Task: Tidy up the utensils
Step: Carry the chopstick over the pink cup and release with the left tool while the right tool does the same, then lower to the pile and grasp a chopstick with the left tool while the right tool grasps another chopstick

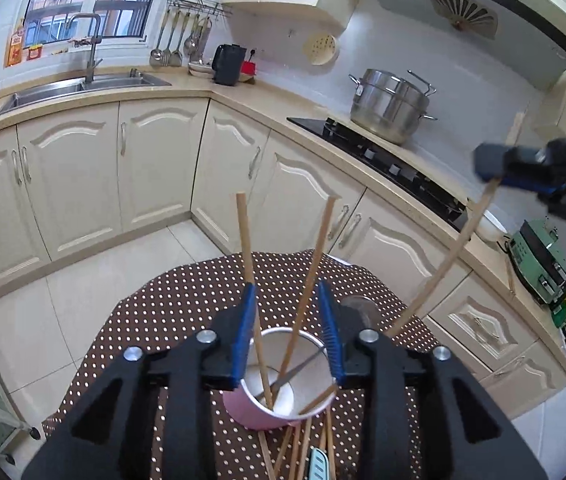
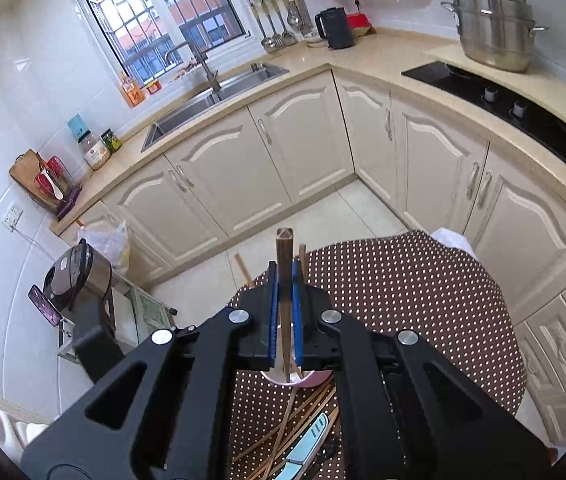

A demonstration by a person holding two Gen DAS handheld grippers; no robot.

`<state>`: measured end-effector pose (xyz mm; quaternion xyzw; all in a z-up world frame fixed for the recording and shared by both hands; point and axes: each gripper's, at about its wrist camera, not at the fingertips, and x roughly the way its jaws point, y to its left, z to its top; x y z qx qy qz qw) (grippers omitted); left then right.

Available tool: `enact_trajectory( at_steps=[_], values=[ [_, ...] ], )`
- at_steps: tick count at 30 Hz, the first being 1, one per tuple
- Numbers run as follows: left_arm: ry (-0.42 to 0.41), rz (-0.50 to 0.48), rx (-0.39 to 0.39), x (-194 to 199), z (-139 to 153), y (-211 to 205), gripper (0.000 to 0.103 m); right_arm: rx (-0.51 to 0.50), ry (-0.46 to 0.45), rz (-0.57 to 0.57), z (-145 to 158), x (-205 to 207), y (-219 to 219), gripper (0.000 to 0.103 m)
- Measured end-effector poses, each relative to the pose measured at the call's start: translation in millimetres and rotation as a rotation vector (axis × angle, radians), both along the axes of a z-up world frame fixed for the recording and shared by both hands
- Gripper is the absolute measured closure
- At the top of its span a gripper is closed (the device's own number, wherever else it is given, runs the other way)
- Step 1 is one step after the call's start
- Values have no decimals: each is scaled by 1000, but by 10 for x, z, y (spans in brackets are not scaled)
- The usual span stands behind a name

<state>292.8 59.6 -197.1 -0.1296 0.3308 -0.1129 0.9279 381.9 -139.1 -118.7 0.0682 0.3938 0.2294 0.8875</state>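
A pink paper cup (image 1: 261, 410) stands on the brown polka-dot table (image 1: 187, 304), clasped at its rim between my left gripper's (image 1: 289, 294) blue pads. Two wooden chopsticks (image 1: 247, 248) and a metal utensil stand in the cup. My right gripper (image 2: 284, 270) is shut on one wooden chopstick (image 2: 284, 252), held steeply above the cup (image 2: 311, 380); in the left wrist view that chopstick (image 1: 443, 264) slants down toward the cup from the right gripper (image 1: 495, 168). Several loose chopsticks (image 2: 283, 436) and a light-blue-handled knife (image 2: 307, 444) lie on the table in front of the cup.
The small round table stands in an L-shaped kitchen. Cream cabinets (image 1: 155, 160), a sink (image 1: 83, 88), a hob (image 1: 383, 156) with a steel pot (image 1: 391, 104) lie beyond. A glass cart with a rice cooker (image 2: 79, 276) stands left of the table.
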Motion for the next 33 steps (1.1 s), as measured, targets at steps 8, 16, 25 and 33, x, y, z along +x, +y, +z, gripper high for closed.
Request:
enact_trajectory(
  at_steps=[8, 16, 25, 33],
  values=[
    [13, 13, -23, -110, 89, 13, 60, -30, 37, 0, -202, -51, 52, 97],
    [12, 15, -22, -199, 156, 10, 55, -42, 78, -13, -381, -116, 102, 96],
    [30, 28, -33, -302, 173, 65, 50, -54, 102, -43, -462, -195, 96, 67],
    [66, 31, -42, -401, 123, 117, 49, -59, 73, -78, -452, -340, -37, 48]
  ],
)
